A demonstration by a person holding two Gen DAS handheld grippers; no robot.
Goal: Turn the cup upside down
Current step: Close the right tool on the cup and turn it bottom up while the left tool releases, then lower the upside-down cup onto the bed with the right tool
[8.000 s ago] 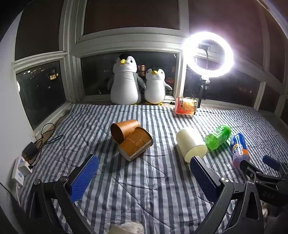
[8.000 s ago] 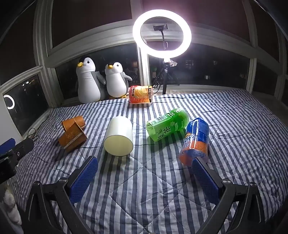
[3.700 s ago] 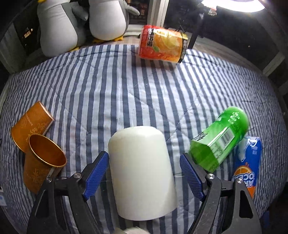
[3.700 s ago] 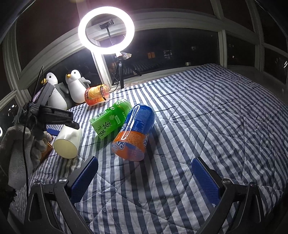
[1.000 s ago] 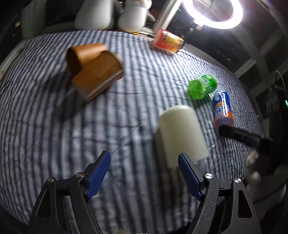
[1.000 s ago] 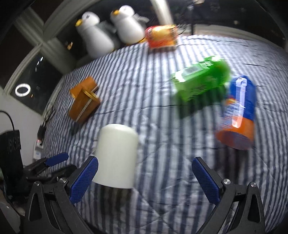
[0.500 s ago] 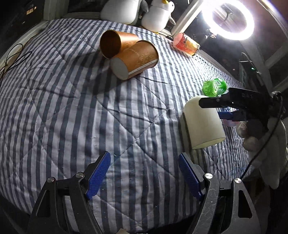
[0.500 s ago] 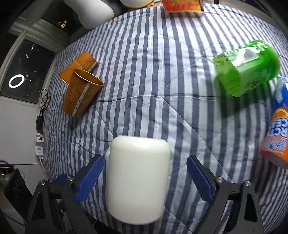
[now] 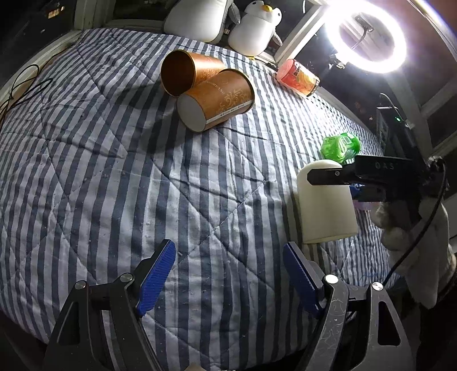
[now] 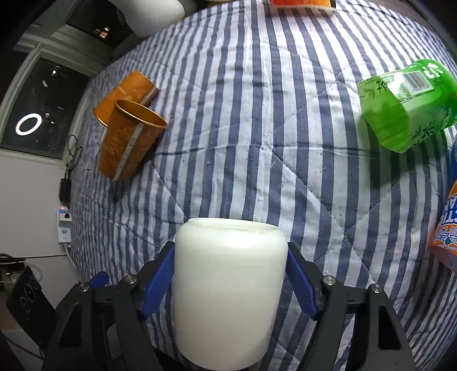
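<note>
The white cup [image 9: 325,208] stands on the striped quilt [image 9: 142,185] with its closed rounded end up and its wide mouth down. My right gripper [image 10: 230,276] is closed around its sides, blue pads touching the cup [image 10: 228,291]. In the left wrist view the right gripper [image 9: 342,178] reaches in from the right across the cup's upper part. My left gripper [image 9: 228,274] is open and empty, hovering over the quilt to the left of the cup.
Two orange paper cups [image 9: 205,88] lie on their sides at the far left. A green bottle [image 10: 408,105], a blue-orange can [image 10: 448,222] and an orange snack can [image 9: 297,77] lie nearby. Plush penguins [image 9: 222,22] and a ring light [image 9: 367,37] stand behind.
The right gripper has closed its jaws onto the upside-down cup. The left gripper, which let the cup go earlier, has backed off slightly and stays open.
</note>
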